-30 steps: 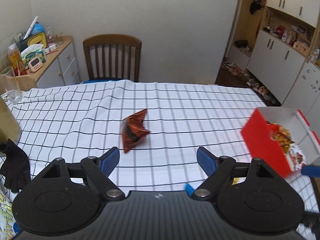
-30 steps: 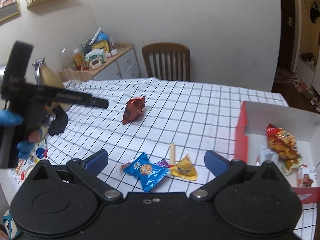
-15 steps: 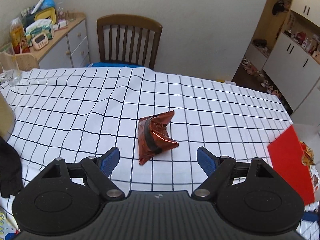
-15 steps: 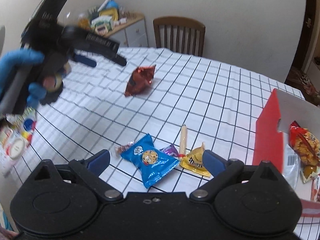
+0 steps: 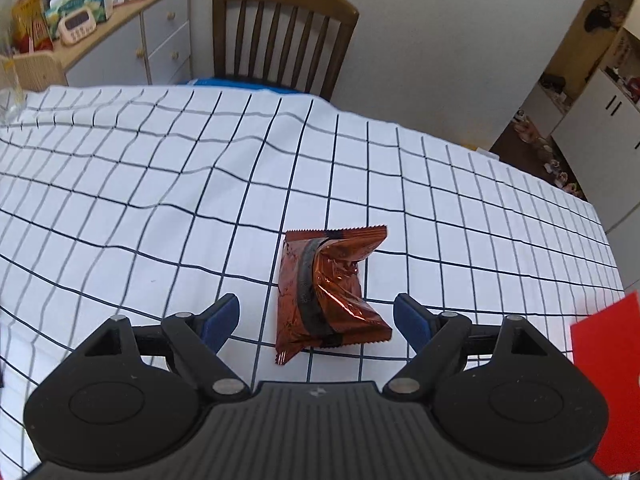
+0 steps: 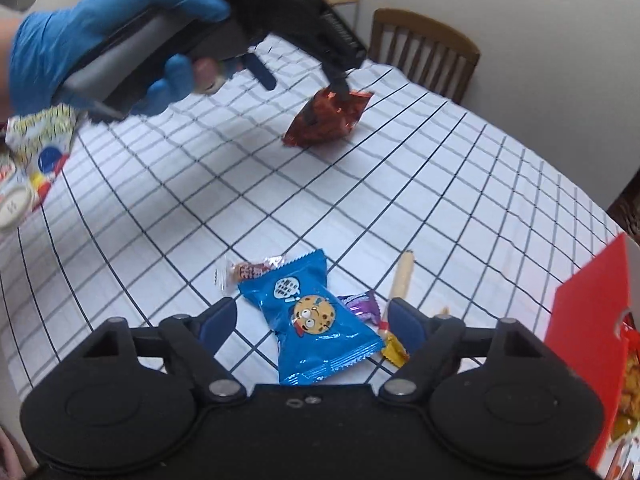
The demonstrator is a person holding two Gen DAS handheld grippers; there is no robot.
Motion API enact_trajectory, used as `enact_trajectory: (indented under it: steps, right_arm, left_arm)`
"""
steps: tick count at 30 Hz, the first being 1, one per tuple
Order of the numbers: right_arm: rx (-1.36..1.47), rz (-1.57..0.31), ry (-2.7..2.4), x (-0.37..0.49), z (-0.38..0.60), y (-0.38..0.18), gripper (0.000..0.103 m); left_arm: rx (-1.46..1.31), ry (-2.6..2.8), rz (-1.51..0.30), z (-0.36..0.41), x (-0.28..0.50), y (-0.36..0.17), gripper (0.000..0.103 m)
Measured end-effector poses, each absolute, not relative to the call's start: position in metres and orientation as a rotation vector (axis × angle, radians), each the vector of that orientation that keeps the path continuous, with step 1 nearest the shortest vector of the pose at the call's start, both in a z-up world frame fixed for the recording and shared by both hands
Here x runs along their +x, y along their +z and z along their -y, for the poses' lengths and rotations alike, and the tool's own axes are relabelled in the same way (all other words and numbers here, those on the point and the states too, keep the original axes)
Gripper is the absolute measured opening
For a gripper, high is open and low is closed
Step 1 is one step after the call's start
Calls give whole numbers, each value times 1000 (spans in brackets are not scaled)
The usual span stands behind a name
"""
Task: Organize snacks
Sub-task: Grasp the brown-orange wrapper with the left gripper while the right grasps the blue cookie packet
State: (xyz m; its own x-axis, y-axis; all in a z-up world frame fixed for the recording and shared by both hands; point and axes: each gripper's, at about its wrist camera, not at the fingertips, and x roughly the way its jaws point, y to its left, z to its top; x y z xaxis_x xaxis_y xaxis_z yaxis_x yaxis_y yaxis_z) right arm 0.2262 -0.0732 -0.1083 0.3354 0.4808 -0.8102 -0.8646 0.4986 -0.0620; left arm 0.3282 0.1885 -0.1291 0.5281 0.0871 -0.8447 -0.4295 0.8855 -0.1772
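Note:
A crinkled copper-red snack packet [image 5: 328, 290] lies on the checked tablecloth, between the spread fingers of my open left gripper [image 5: 316, 316]. The right wrist view shows that same packet [image 6: 328, 118] farther off, with the left gripper [image 6: 304, 68] above it, held by a blue-gloved hand [image 6: 104, 36]. My right gripper [image 6: 310, 322] is open just above a blue cookie packet [image 6: 316, 320]. Around it lie a small pink-wrapped sweet [image 6: 252, 270], a purple sweet [image 6: 362, 306], a yellow packet [image 6: 394, 350] and a pale stick snack [image 6: 402, 282]. A red box [image 6: 592, 344] at the right holds snacks.
A wooden chair [image 5: 282, 34] stands at the table's far side. A cabinet with clutter [image 5: 100, 28] is at the back left, and white cupboards [image 5: 600, 128] at the right. Packets and a round lid [image 6: 28, 168] lie at the table's left edge. The red box's corner [image 5: 608, 376] shows at the right.
My left gripper has moved forward over the copper-red packet, which now sits between its fingers. My right gripper has dropped closer to the blue cookie packet. Both stay open.

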Motion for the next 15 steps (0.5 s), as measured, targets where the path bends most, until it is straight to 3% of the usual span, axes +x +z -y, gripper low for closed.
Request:
enact_trajectory:
  steps: [7,15]
  right_arm:
    - [-665,-815,976,235,60,-128,77]
    - [-765,-770,997,225,57,-147,66]
  left_arm:
    - [-403,337,-1006,-193,343,-149,84]
    - [-416,330,-1034,-197,355,-164,84]
